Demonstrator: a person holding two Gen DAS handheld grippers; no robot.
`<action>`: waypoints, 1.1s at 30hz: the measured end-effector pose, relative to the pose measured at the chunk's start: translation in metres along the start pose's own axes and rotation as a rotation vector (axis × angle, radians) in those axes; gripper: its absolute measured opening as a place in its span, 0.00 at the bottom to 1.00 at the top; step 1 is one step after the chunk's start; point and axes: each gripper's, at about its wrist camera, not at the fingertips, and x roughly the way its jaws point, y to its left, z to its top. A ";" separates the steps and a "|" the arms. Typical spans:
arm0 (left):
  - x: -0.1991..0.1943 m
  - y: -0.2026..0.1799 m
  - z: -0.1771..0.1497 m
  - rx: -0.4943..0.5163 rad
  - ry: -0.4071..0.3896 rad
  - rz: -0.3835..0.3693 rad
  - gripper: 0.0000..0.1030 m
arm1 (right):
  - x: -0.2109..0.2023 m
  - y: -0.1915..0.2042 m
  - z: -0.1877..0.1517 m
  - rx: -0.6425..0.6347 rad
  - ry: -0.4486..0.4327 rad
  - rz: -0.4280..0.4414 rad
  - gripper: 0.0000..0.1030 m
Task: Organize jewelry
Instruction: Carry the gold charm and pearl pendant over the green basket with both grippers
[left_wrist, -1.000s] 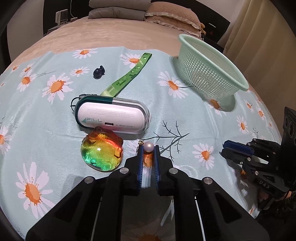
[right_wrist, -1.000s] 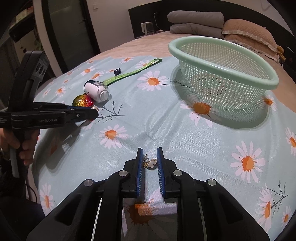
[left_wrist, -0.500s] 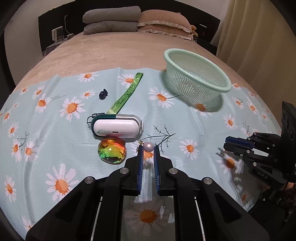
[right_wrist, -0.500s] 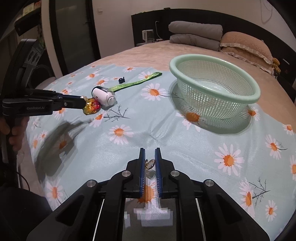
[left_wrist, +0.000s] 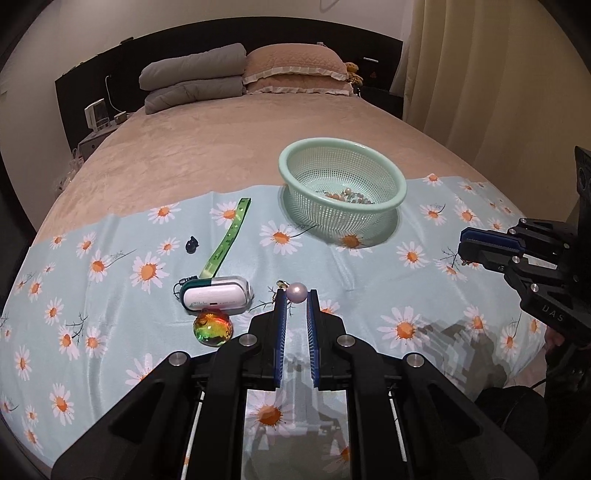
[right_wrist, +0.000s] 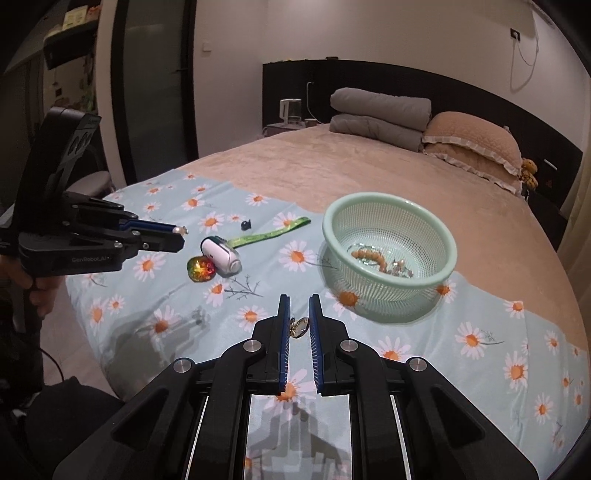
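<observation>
Both hand-held grippers are loaded and raised above the bed. The left hand-held gripper (left_wrist: 294, 295) is clenched on a pearl earring (left_wrist: 297, 292), pinched right at the fingertips, w/ a small gold fitting poking out on the left side. The right hand-held gripper (right_wrist: 299, 326) is clenched on a small gold pendant (right_wrist: 300, 327), also at the tips.

The mint basket (left_wrist: 400, 186) sits on the daisy cloth (left_wrist: 110, 295), far side from the left gripper, and already holds beads and other pieces.

Judged step: carry both items to the basket and drop them in. To do it well:
- keep squeeze steady during transit; the tip-only grip on the round pearl looks apt to slip
- bring each gripper over the basket's middle, not the rim, and low, before releasing
- go one at a time so the 2 grippers don't collide
- avoid knocking the white case (left_wrist: 216, 297) and iridescent stone (left_wrist: 213, 328), which lie just beside the left gripper's path.
</observation>
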 end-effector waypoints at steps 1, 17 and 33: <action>0.000 -0.001 0.005 0.007 -0.001 0.003 0.11 | -0.004 -0.001 0.005 -0.005 -0.009 -0.002 0.09; 0.077 -0.034 0.106 0.123 0.028 -0.024 0.11 | 0.056 -0.077 0.069 0.071 0.002 -0.012 0.10; 0.191 -0.033 0.131 0.154 0.107 -0.035 0.11 | 0.148 -0.128 0.048 0.112 0.080 -0.024 0.10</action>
